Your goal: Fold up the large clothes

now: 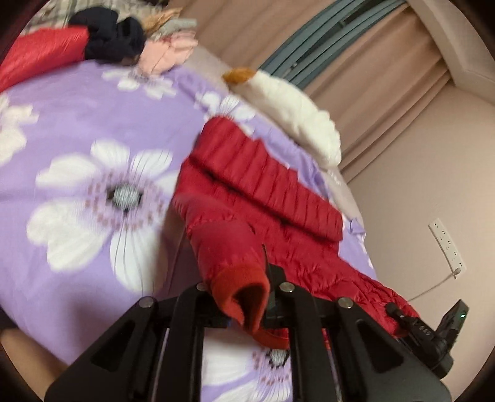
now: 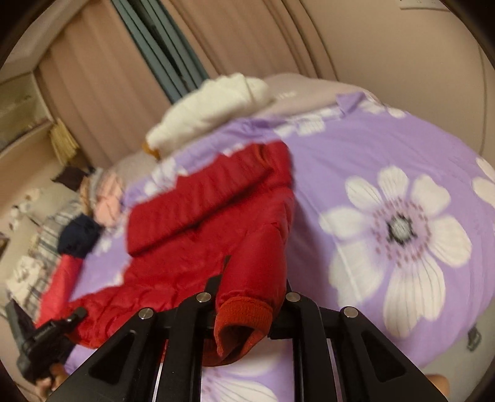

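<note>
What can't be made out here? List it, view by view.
- Left wrist view: the left claw tips, hidden by the knit cuff of the red puffer jacket.
- Right wrist view: the right claw tips, hidden by the other cuff.
- Both views: the jacket's front and zip, folded under or blurred.
- Left wrist view: the pile of clothes at the far edge, blurred; single items unclear.

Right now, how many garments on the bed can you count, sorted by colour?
Red: 2, the puffer jacket both cuffs of which are gripped, and a shiny red garment at the far pile
Navy: 1
Pink: 1
Grey: 1
White: 1
Total: 6; the blurred pile may hide more.
</note>
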`<state>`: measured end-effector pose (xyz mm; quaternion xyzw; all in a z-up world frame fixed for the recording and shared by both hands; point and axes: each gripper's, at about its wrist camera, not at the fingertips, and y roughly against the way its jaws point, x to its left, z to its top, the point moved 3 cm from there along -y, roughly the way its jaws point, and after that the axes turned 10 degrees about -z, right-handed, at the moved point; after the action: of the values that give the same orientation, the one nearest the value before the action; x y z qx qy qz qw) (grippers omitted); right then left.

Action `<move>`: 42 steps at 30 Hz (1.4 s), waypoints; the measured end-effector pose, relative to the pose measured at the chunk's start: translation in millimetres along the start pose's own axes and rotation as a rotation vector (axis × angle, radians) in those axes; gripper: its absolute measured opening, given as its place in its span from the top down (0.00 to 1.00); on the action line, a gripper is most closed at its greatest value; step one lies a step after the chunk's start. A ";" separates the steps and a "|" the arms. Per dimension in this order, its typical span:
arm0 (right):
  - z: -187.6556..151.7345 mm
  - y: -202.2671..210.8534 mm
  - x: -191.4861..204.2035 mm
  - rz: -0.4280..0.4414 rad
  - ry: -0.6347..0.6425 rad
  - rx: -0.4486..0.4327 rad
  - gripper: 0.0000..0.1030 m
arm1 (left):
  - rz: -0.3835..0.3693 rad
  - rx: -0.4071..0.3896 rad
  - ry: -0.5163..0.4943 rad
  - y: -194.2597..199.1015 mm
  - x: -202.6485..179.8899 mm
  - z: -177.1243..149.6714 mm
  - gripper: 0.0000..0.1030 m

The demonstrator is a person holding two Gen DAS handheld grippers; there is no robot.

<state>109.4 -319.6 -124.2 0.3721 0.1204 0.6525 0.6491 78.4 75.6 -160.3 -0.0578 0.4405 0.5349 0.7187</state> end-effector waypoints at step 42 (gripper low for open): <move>204.7 -268.2 105.1 -0.163 0.100 -0.099 0.46 | 0.353 -0.175 -0.096 -308.5 32.4 227.7 0.36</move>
<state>456.5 -253.4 -119.2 0.2954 0.1501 0.6204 0.7108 462.7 95.2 -164.8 -0.0165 0.3608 0.6912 0.6260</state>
